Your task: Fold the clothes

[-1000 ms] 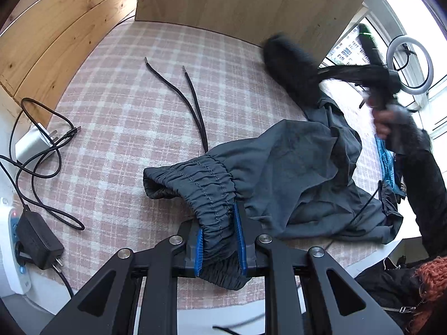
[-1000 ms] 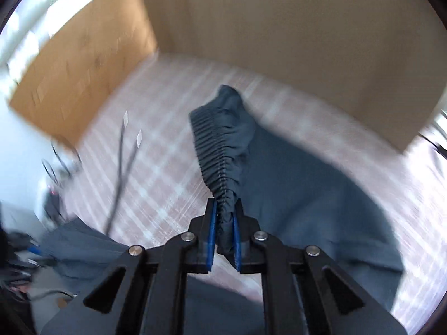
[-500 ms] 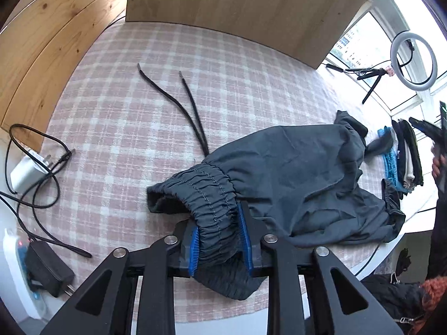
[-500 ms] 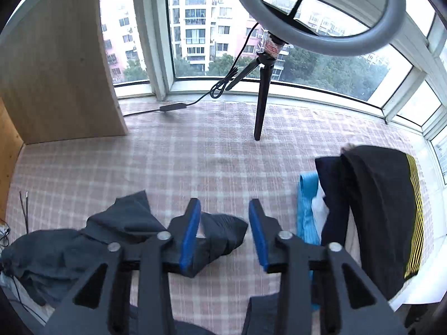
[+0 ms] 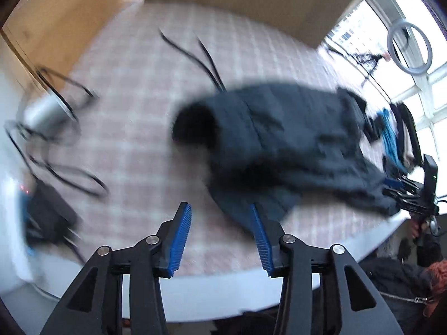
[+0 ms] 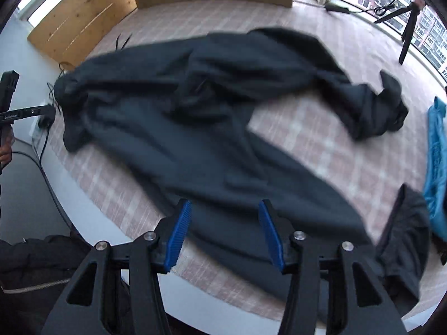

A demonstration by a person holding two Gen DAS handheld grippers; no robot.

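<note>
Left wrist view shows the left tool with its blue pads apart and opening, nothing pinched, above the checked counter. Dark trousers lie spread and rumpled across that counter. Over one trouser leg the right tool also spreads wider, gripping nothing.

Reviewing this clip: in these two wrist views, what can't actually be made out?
- Left wrist view: motion blur smears the dark trousers, so waistband detail and folds are unreadable; the cables and charger at left are only streaks.
- Left wrist view: the stacked clothes are small and partly behind the trousers.
- Right wrist view: the blue garment is cut off by the frame edge; the trousers' near hem lies behind the right gripper.
</note>
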